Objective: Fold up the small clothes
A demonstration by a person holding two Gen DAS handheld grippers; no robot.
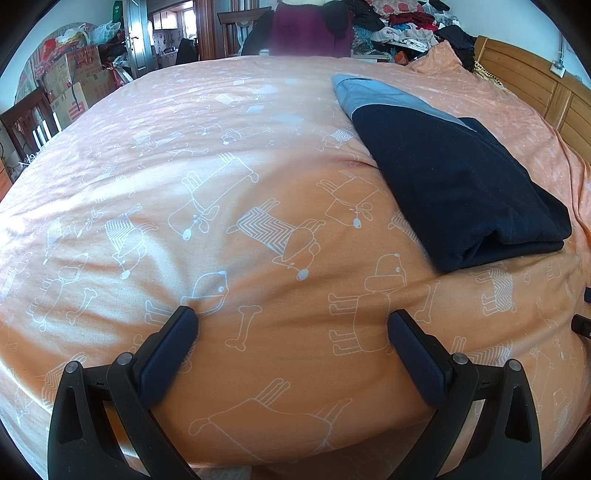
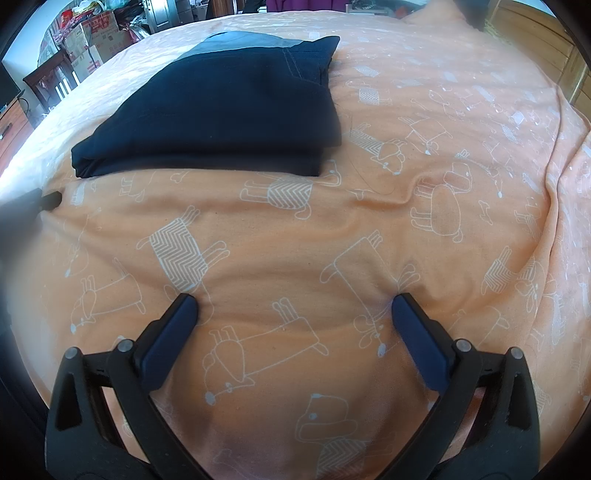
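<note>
Right up against the left wrist lens was the left tool (image 1: 291, 319), jaws spread wide with nothing between them, tips resting on or just above the orange bedspread (image 1: 221, 184) with the white dog print. Couldn't tell for sure if the pads were actually pressing in, though the cloth dimpled a bit by the left pad. Off to the right and farther up the bed sat the folded dark navy garment (image 1: 454, 184), a neat flat packet with a lighter blue-grey part poking out at its far end. Well apart from the tool, nobody touching it. Way back there was a heap of clothes (image 1: 399, 26) past the bed's far edge, so my guess is more folding was waiting, but I couldn't say which pieces counted.

Over in the right wrist view, same story: the right tool (image 2: 293, 304) was wide open and empty, tips down at the bedspread, small wrinkles near the right pad. The navy garment lay ahead and to the left, folded edge facing the camera, clear of both fingers.

So that piece looked done to me. No unfolded item was on the bed within reach in either view.
</note>
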